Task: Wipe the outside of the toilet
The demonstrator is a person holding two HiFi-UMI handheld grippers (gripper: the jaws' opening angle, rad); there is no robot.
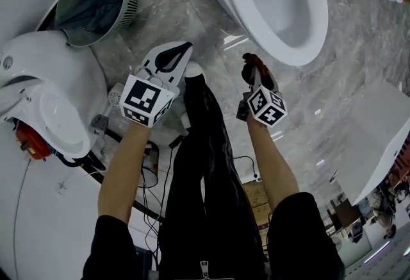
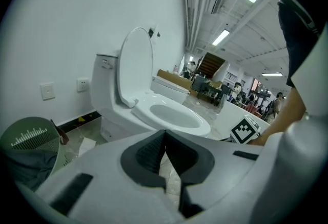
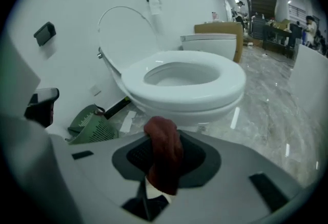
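Head view: white ceramic toilet (image 1: 318,13), seat down, standing on grey marble floor (image 1: 359,48) at its wall edge. Held short of the bowl and apart from it: left gripper (image 1: 172,57) and right gripper (image 1: 256,74). Dark red crumpled cloth (image 1: 252,62) sticking out of the right jaws. Green slotted plastic bin (image 1: 131,3) at the floor's wall edge, left of the toilet.

Left gripper view: jaws pressed together, nothing between. Toilet (image 2: 174,115) ahead, lid up against the wall.

Right gripper view: jaws clamped on the cloth (image 3: 165,156). Toilet front (image 3: 225,84) just beyond, untouched.
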